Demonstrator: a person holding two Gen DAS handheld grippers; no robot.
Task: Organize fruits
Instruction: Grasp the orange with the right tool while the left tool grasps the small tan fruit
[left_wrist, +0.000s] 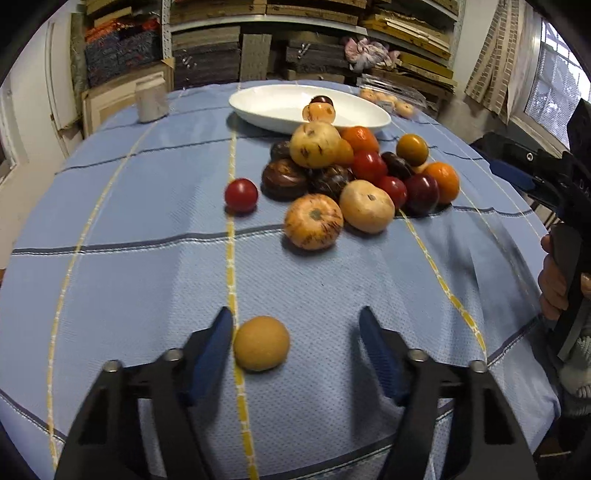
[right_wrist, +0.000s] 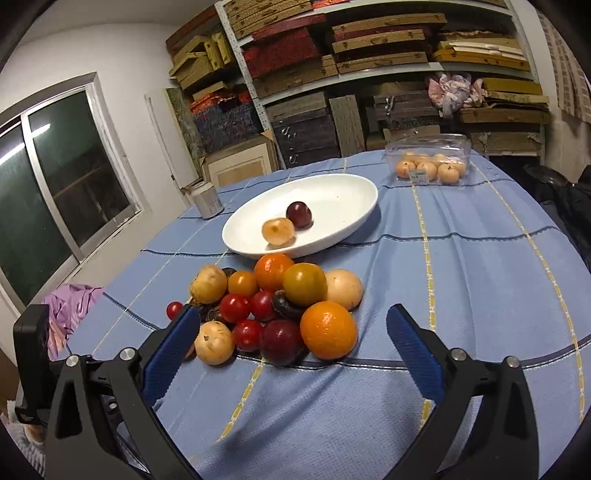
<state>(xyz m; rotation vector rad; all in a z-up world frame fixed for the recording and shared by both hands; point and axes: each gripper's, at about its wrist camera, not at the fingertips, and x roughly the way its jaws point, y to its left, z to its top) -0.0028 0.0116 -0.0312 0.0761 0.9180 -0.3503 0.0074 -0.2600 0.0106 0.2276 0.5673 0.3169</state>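
Nearest, we note the left gripper (left_wrist: 295, 328) low over the surface (left_wrist: 147, 280), jaws spread wide, holding nothing; a tan round fruit (left_wrist: 261, 343) lies between them, just beside the left pad, apart from the right. We judge it light, firm-skinned, prone to roll; best hold is across its widest girth w/ modest squeeze. It is approx. spherical, so no long axis to speak of; stem end not visible from here. Right gripper (right_wrist: 291, 332) hovers short of the fruit pile (right_wrist: 280, 306), jaws likewise released, nothing gripped. In the pile, the orange (right_wrist: 328, 329) and dark plum (right_wrist: 281, 341) sit nearest and touch; small red tomatoes (right_wrist: 246, 334) likely soft, bruise easily. One red tomato (left_wrist: 241, 194) sits alone, left of the pile. Beyond, the white dish (right_wrist: 332, 192) holds two fruits only; we judge sorting barely begun. Farthest: clear punnet (right_wrist: 428, 162) of pale fruit, small tin (right_wrist: 207, 199).
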